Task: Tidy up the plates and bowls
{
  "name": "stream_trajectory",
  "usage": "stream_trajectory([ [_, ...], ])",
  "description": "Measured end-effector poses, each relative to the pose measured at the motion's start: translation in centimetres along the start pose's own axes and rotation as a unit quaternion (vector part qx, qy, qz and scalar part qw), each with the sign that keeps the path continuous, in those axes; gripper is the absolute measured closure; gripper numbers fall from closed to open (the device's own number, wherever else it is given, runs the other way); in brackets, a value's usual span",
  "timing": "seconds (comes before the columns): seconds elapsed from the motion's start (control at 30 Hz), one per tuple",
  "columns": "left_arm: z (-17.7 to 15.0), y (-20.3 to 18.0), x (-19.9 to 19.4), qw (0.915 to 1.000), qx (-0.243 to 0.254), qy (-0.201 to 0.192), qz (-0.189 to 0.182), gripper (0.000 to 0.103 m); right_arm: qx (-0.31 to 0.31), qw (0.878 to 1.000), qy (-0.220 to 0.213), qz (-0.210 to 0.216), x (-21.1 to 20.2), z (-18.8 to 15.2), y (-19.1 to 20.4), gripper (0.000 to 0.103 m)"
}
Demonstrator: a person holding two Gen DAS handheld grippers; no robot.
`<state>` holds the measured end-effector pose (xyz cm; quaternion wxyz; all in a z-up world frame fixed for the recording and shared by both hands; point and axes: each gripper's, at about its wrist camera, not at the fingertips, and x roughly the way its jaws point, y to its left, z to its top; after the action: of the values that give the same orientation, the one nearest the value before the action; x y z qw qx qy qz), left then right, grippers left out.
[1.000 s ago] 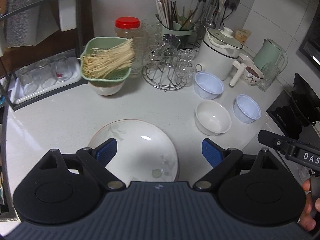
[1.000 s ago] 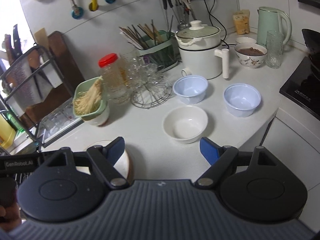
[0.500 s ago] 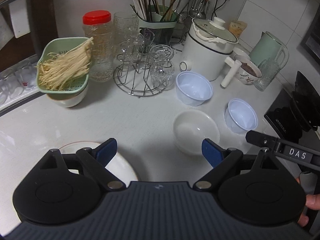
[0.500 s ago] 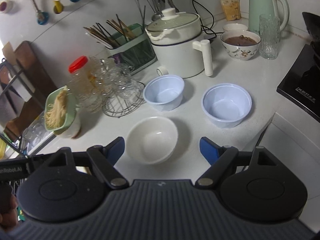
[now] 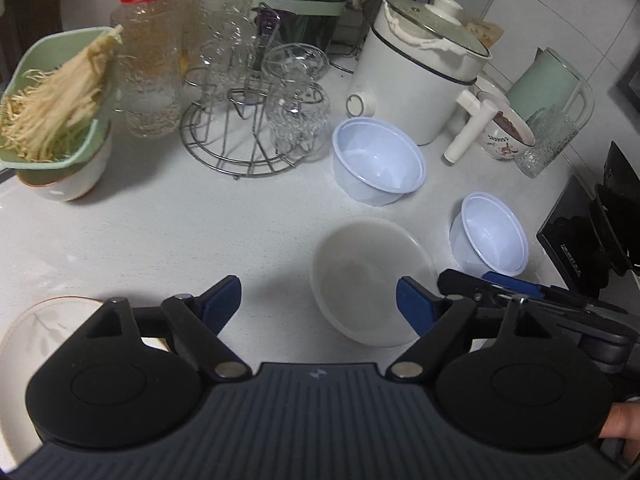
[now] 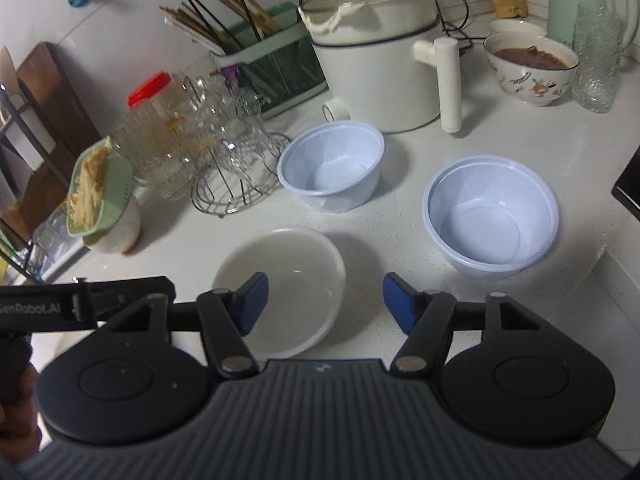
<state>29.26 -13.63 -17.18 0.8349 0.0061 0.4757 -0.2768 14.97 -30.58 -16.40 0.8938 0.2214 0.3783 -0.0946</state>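
A white bowl (image 5: 370, 280) (image 6: 286, 284) sits on the white counter. Two pale blue plastic bowls stand beyond it: one near the cooker (image 5: 378, 166) (image 6: 332, 166), one at the counter's right edge (image 5: 490, 236) (image 6: 492, 216). A flowered plate (image 5: 24, 344) lies at lower left, partly under my left gripper. My left gripper (image 5: 318, 306) is open and empty, its right finger over the white bowl's near right rim. My right gripper (image 6: 324, 304) is open and empty, its left finger over the white bowl; its tip shows in the left wrist view (image 5: 492, 284).
A white cooker (image 5: 416, 80) (image 6: 380, 60), a wire glass rack (image 5: 256, 120) (image 6: 224, 160), a red-lidded jar (image 5: 150, 60), a green basket of noodles on a bowl (image 5: 56, 108) (image 6: 100, 196), a filled patterned bowl (image 6: 530, 68), a green kettle (image 5: 552, 84) and a black stove (image 5: 592, 232) crowd the counter.
Both grippers have moved forward and right toward the white bowl. The plate has slid to the left wrist view's lower left corner. Both stay open.
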Motion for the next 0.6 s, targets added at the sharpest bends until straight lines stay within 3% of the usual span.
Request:
stream_trajectory([
  [0.13,-0.4,-0.5,1.5,0.9999,-0.003,0.010,0.003,0.034,-0.006,1.000,0.011,0.009,1.2,-0.1,-0.6,0.044],
  [0.33,-0.9,-0.1,3.3,0.9989,-0.033,0.034,0.002,0.058,-0.008,0.999,0.036,0.016,2.9,0.0,-1.2,0.071],
  [0.5,-0.9,0.4,4.4,0.9967,-0.060,0.054,-0.002,0.079,0.001,0.999,0.046,0.019,3.4,0.1,-1.7,0.076],
  [0.6,-0.9,-0.3,4.7,0.9973,-0.047,0.057,-0.002,0.083,0.013,0.998,0.054,0.031,3.7,0.3,-2.0,0.082],
])
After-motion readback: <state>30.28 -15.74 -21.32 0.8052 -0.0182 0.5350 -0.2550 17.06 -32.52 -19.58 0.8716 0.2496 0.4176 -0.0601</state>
